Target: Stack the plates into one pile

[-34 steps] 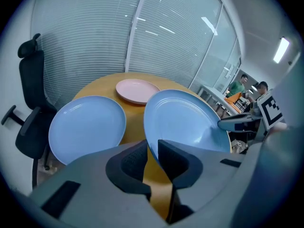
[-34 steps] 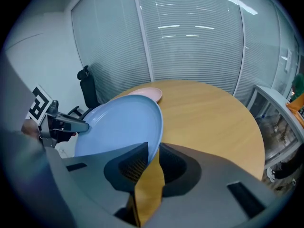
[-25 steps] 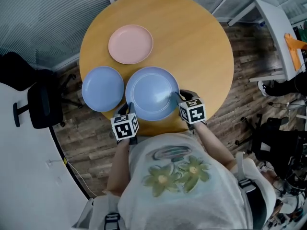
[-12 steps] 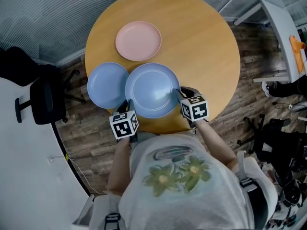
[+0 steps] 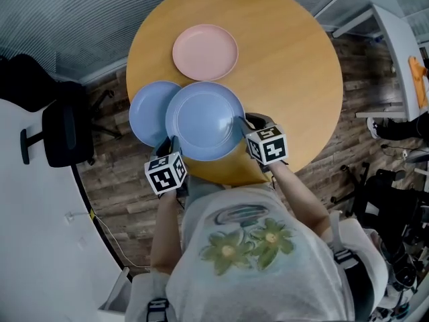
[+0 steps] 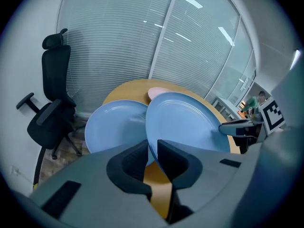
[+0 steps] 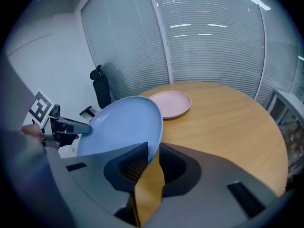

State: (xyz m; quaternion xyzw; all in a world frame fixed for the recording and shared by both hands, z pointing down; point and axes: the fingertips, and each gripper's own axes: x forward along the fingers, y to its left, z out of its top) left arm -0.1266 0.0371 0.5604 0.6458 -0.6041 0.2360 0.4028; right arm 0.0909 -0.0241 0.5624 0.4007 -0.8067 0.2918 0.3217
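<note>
A large blue plate (image 5: 204, 119) (image 6: 183, 122) (image 7: 123, 125) is held by its near rim from both sides. My left gripper (image 5: 173, 146) (image 6: 151, 148) is shut on its left near rim. At the right near rim, my right gripper (image 5: 242, 127) (image 7: 153, 156) is shut on it too. The plate overlaps the right edge of a second blue plate (image 5: 146, 113) (image 6: 116, 127) lying on the round wooden table (image 5: 288, 79). A pink plate (image 5: 205, 51) (image 7: 170, 103) lies farther back.
A black office chair (image 5: 57, 136) (image 6: 50, 113) stands off the table's left side. Glass walls with blinds (image 6: 118, 42) run behind the table. A white desk (image 5: 395, 52) stands at the right. The table's near edge is just under both grippers.
Both grippers have carried the large blue plate to the left. It stood beside the second blue plate with a gap and now covers that plate's right edge.
</note>
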